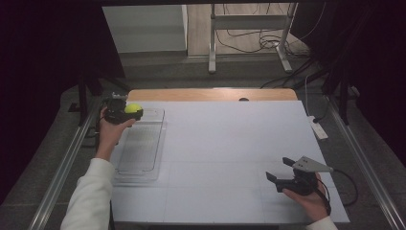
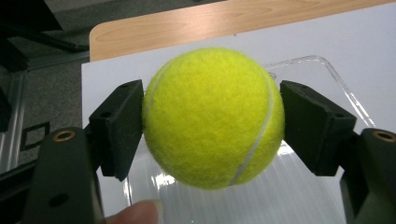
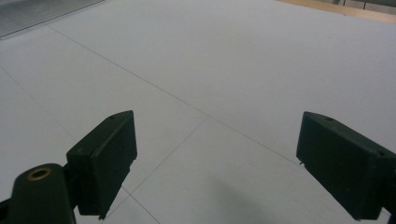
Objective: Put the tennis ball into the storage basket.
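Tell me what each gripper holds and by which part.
Left gripper clamps the tennis ball across its middle, fingers on opposite sides. Right gripper holds nothing.

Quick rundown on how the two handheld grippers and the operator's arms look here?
Both grippers are black. The left gripper has blocky rectangular jaw pads and brass-coloured inserts in the finger bases. The right gripper has a grey three-cornered plate on top and a black cable trailing off it; its own view shows the same pads and a brass insert. The person wears white long sleeves.
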`<state>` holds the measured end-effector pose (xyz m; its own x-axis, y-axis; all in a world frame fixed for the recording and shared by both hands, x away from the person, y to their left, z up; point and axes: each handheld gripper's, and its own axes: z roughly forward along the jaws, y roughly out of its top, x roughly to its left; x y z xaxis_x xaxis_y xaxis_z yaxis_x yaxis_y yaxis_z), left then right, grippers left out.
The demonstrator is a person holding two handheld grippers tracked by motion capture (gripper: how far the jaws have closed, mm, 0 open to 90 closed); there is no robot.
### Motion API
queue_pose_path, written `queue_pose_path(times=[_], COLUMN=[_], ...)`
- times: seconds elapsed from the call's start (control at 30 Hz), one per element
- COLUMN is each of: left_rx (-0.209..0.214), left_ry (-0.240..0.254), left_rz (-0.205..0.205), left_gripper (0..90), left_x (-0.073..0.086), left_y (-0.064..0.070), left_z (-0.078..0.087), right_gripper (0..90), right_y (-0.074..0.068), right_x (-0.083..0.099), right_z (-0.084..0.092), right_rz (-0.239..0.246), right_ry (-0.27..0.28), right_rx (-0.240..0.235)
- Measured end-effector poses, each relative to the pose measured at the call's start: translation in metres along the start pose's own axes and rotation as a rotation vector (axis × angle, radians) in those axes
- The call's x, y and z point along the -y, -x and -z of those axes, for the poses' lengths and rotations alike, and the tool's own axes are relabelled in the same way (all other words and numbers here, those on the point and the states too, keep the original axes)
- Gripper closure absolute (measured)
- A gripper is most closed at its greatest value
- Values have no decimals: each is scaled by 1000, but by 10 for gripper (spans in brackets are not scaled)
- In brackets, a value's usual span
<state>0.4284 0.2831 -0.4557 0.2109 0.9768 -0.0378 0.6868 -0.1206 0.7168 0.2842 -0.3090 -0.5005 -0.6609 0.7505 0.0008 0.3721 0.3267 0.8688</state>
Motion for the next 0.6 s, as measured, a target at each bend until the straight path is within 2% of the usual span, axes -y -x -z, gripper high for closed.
queue_pose_path(times=[0.6], left_rx=[-5], left_ry=[-60], left_rz=[-7], left_gripper=[266], left_x=[5], left_y=[0], left_z=[-13], right_gripper=[130], right_y=[0], right_x=[0], right_z=[0], right_rz=[1], right_ry=[-1], right_rx=[2])
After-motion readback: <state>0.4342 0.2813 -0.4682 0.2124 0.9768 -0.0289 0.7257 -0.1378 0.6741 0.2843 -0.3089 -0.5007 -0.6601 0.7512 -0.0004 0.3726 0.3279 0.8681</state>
